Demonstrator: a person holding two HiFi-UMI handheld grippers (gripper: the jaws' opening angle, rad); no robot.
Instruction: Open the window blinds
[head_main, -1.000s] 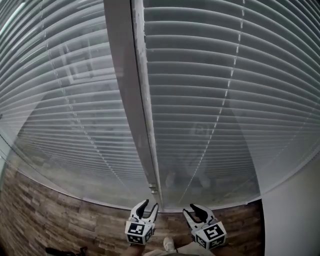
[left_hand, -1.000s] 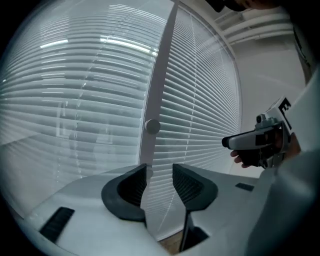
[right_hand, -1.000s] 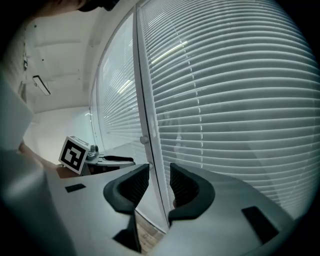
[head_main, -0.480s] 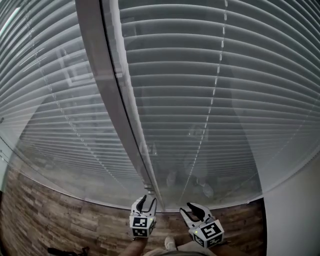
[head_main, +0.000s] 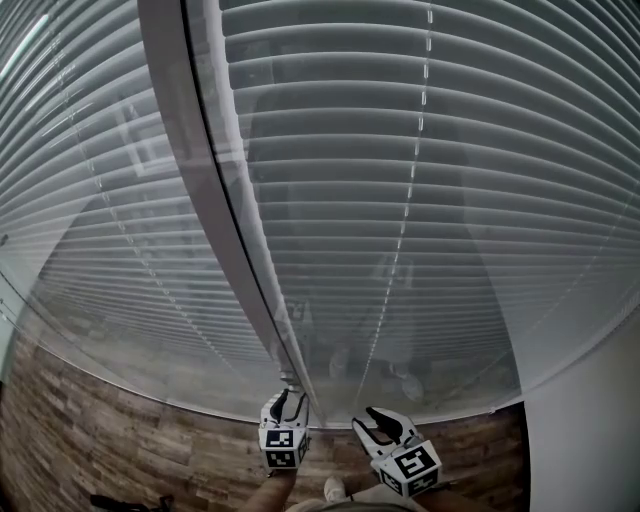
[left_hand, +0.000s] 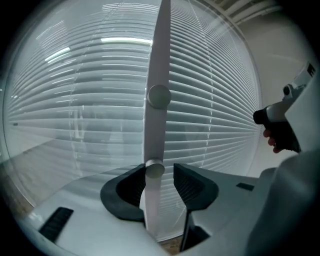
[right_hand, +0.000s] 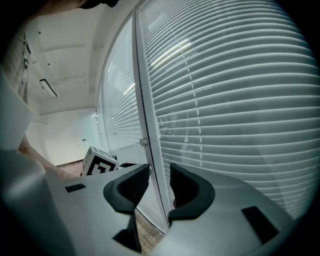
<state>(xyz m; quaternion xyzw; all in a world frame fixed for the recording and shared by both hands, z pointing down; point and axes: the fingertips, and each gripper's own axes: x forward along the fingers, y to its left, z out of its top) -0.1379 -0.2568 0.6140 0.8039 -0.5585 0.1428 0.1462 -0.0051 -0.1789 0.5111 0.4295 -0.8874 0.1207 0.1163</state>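
White slatted blinds (head_main: 430, 200) hang shut behind glass, split by a grey upright window frame (head_main: 190, 150). A small round knob (head_main: 291, 377) sits low on that frame. My left gripper (head_main: 286, 400) is up against the frame. In the left gripper view its jaws (left_hand: 160, 172) have just been opening, with the knob (left_hand: 154, 170) between them: it lies against the left pad, with a gap at the right pad. A second knob (left_hand: 159, 96) sits higher. My right gripper (head_main: 372, 420) hovers just right of the frame, its jaws (right_hand: 160, 172) narrowly apart with nothing between.
Wood-plank floor (head_main: 120, 450) runs below the window. A white wall (head_main: 590, 430) closes the right side. A shoe tip (head_main: 335, 488) shows at the bottom. The left gripper's marker cube (right_hand: 100, 162) lies just left of the right jaws. A hand (left_hand: 272, 142) holds the right gripper.
The left gripper has moved forward and a little down onto the frame's low knob. The frame now lies further left in the head view. The right gripper has hardly moved.
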